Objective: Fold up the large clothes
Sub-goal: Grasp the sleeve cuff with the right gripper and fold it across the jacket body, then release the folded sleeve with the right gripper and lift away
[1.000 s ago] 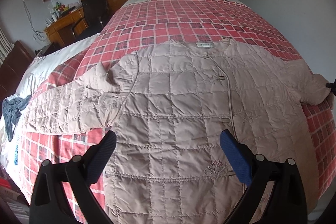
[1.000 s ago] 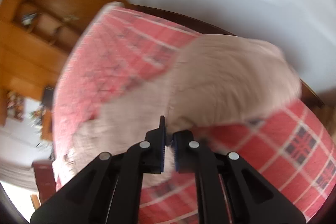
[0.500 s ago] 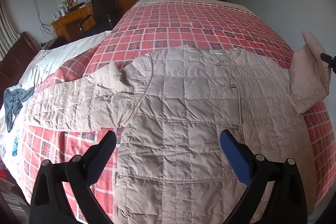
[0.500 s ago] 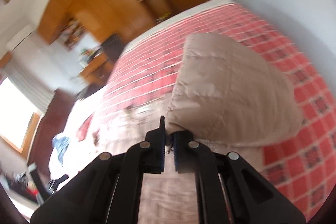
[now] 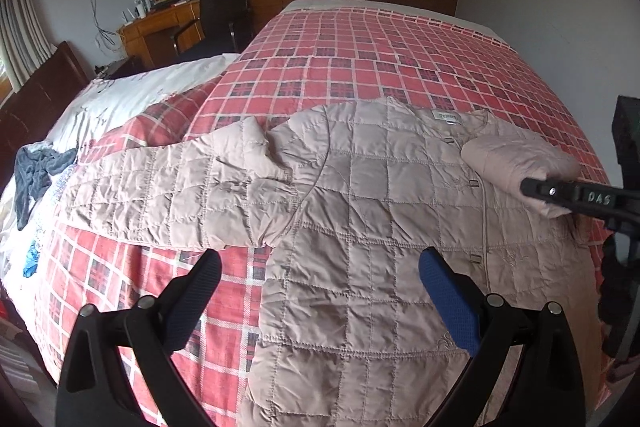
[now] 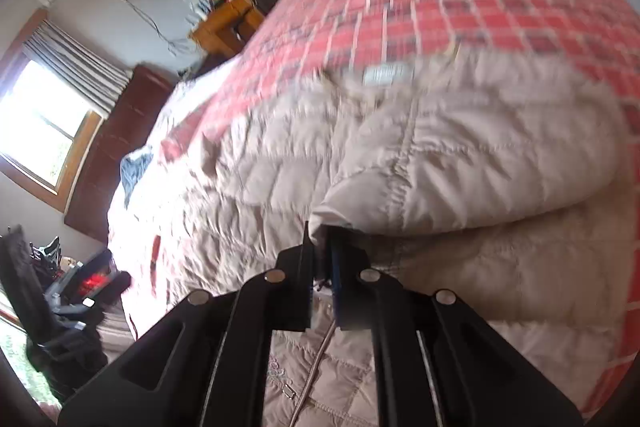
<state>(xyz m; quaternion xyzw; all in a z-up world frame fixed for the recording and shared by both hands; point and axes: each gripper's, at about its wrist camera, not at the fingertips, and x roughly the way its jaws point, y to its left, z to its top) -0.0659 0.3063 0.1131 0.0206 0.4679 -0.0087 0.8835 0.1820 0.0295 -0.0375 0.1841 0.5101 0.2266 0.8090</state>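
Sleeve (image 5: 516, 163) now folded across quilted beige jacket (image 5: 360, 227) — buttoned.

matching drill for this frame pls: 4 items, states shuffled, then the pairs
Items:
1. left gripper
2. right gripper
3. left sleeve
4. dark cloth

States:
A. crumpled near the far left edge of the bed
B. shut on the right sleeve, folded over the jacket front
C. open, holding nothing
D. stretched out flat on the checked bedspread

Pairs: 1-C, 2-B, 3-D, 4-A
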